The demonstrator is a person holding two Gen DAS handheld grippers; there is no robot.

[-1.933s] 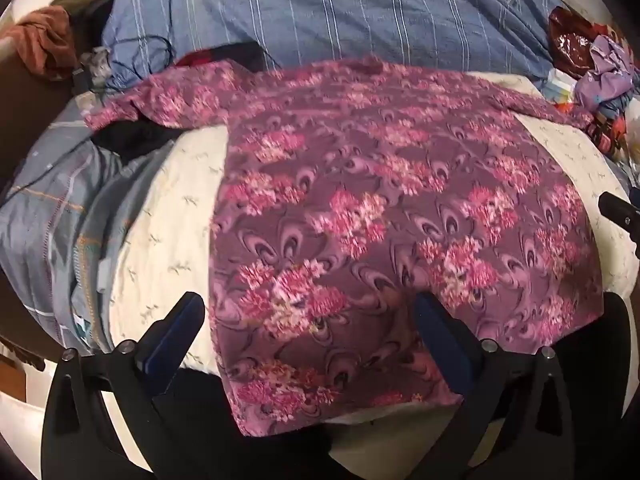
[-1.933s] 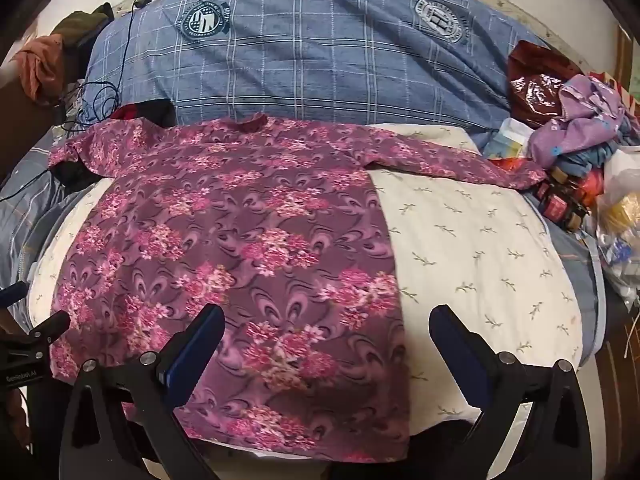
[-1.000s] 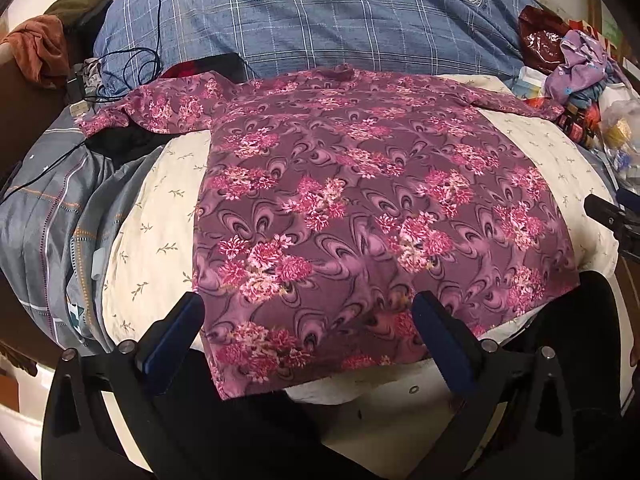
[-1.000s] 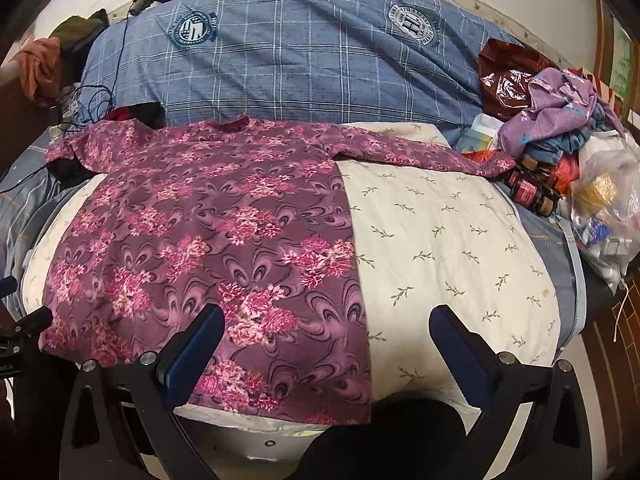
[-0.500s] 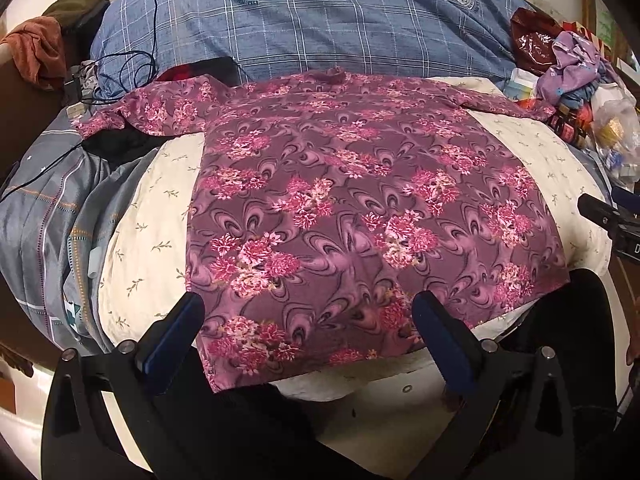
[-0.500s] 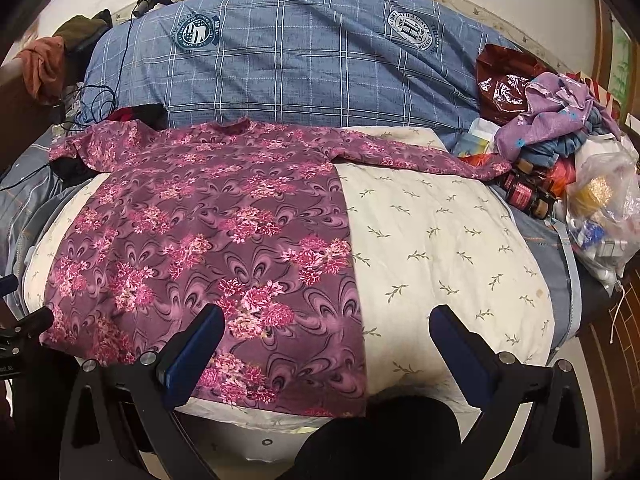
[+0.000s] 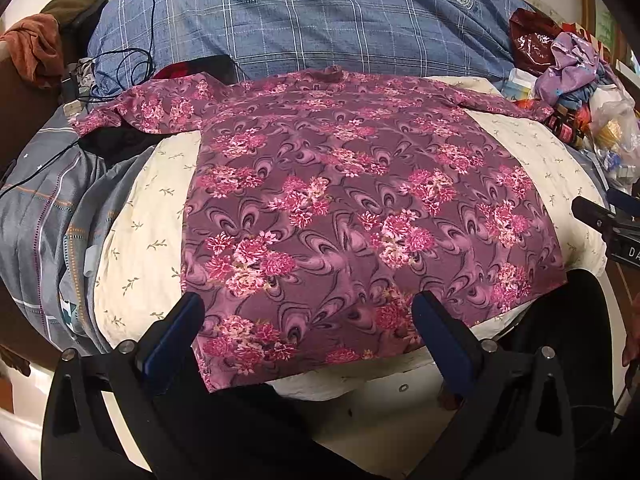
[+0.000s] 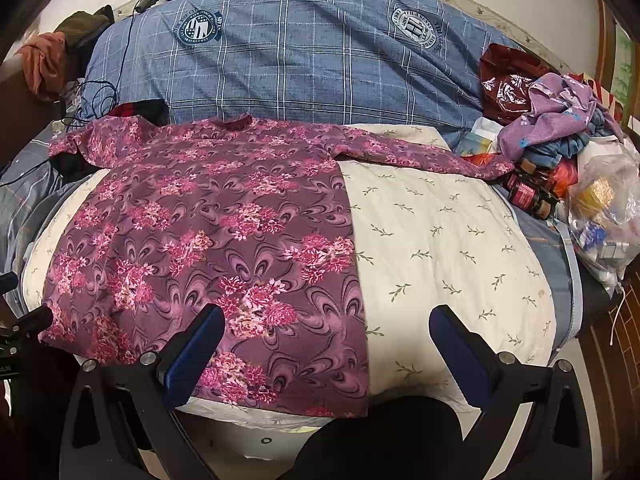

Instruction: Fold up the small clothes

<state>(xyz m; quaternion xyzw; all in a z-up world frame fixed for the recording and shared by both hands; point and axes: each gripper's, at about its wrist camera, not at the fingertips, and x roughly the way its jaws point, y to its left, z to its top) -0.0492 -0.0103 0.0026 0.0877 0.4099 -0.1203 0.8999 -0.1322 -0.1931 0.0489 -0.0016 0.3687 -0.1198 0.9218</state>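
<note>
A purple long-sleeved shirt with pink flowers lies flat and spread out on a cream leaf-print cushion, sleeves stretched left and right. It also shows in the right wrist view, on the left half of the cushion. My left gripper is open and empty, above the shirt's near hem. My right gripper is open and empty, above the shirt's near right corner. Neither touches the cloth.
A blue plaid duvet lies behind the shirt. A heap of clothes, jars and plastic bags sits at the right. Grey bedding, cables and an orange cloth are at the left. The cushion's near edge drops off below the grippers.
Both grippers have drawn back and up from the shirt, so more of it and the cushion's near edge shows. The shirt lies still and flat.
</note>
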